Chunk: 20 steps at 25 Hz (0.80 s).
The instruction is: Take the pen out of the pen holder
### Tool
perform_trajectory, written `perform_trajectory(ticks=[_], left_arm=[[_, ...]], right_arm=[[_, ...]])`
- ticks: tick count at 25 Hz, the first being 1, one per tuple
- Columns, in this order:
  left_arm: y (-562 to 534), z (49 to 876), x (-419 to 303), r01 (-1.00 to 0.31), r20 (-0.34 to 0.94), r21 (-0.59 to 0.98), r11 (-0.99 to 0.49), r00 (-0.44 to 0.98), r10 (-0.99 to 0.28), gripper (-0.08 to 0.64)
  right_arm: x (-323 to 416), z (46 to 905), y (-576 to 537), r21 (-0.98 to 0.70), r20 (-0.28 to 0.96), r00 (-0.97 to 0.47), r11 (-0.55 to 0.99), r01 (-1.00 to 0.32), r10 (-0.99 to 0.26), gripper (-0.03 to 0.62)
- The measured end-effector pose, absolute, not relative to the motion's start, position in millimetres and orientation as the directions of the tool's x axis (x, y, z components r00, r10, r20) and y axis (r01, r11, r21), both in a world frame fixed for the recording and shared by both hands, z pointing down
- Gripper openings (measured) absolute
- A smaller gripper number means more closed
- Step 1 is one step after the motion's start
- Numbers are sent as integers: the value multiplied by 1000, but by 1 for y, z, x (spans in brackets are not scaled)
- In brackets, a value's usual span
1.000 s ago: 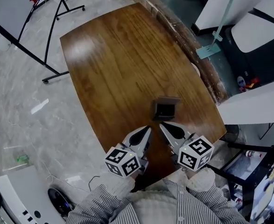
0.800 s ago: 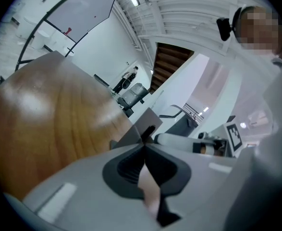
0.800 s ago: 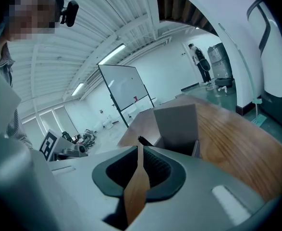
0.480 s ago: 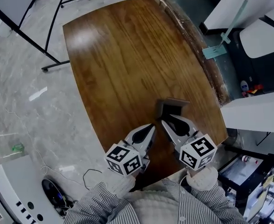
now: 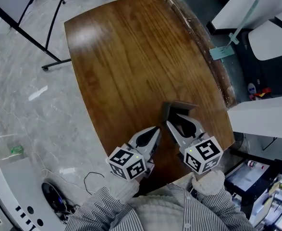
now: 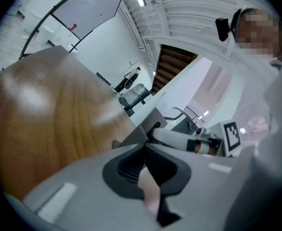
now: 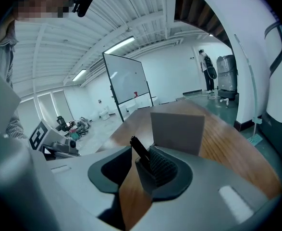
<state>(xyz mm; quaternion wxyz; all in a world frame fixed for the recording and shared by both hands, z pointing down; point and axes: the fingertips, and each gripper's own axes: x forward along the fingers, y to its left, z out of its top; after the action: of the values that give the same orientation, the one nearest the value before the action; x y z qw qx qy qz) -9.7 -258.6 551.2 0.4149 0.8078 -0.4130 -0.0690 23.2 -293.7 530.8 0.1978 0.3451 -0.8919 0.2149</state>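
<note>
The pen holder, a small grey-brown box, stands near the right end of the wooden table. My right gripper is right at its near side with its jaws spread; they have just been opening. In the right gripper view a black pen stands slanted between the open jaws of that gripper, leaning on the right pad, with the holder just behind. My left gripper hovers beside it to the left, shut and empty.
The table's near edge runs just under both grippers. A whiteboard stand's legs rest on the marble floor at upper left. White furniture and a rack crowd the right side. Cables lie on the floor.
The right gripper's jaws have spread apart from shut, and it has edged forward up to the pen holder. The left gripper has stayed in place.
</note>
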Motion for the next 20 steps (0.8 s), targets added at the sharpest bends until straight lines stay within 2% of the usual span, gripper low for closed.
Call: perform_trajectory(ticks=[8,10,12,20], left_arm=[[-260,550,-8,-612,232,724,-319,651,-723,8],[-260,551,-8,-612,234,724,-317,651,-722,8],[-260,551,-10,-613,238,724,-316,652,-720,8],[-261,541,-11,-615,234,716,-330,657,-717,8]], right_arm=[[24,534,-301,-112,538,-627,690,-715,-564,117],[22,533,-303,-90,535,-619,690,-718,-575,95],[23,533,-304,-91,531,-614,681,-726,-584,58],[26,522,-304,-106,516,-618,671,-734,-594,51]])
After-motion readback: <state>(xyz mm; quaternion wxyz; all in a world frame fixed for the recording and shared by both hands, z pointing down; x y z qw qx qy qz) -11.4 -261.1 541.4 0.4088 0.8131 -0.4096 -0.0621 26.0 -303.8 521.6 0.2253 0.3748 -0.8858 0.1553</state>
